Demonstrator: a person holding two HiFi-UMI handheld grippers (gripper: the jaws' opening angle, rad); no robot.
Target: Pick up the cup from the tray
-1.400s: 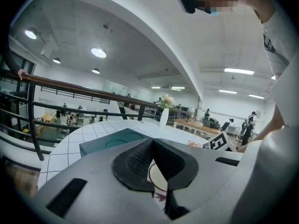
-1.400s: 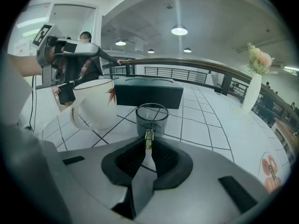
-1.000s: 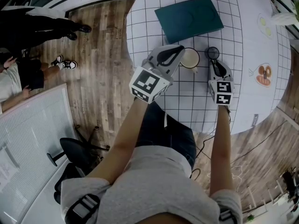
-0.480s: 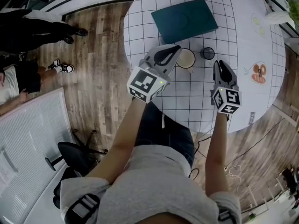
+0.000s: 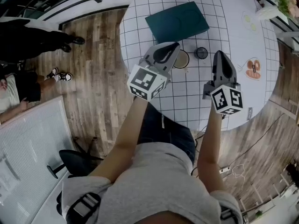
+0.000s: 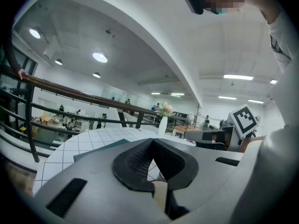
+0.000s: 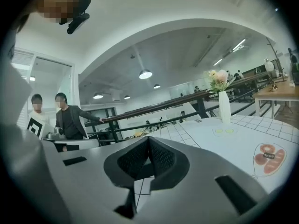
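A cream cup (image 5: 182, 59) stands on the grid-patterned table (image 5: 224, 13), just in front of a flat teal tray (image 5: 177, 21). My left gripper (image 5: 175, 45) hangs over the cup's left side and hides part of it. Its jaws are shut with nothing between them. In the left gripper view the left gripper (image 6: 152, 141) shows the cream cup (image 6: 160, 192) below the jaws and the teal tray (image 6: 100, 148) beyond. A small dark cup (image 5: 201, 53) stands to the right of the cream one. My right gripper (image 5: 218, 54) is raised to its right, shut and empty; the right gripper (image 7: 148, 138) looks across the table.
A vase of flowers (image 7: 224, 104) stands at the table's far right, with a printed food picture (image 5: 253, 69) on the cloth. Wooden floor lies left of the table, where people (image 5: 42, 29) stand. A railing (image 6: 70, 101) runs behind the table.
My right gripper has drawn back from the small dark cup and risen to the right. The left gripper has stayed over the cream cup.
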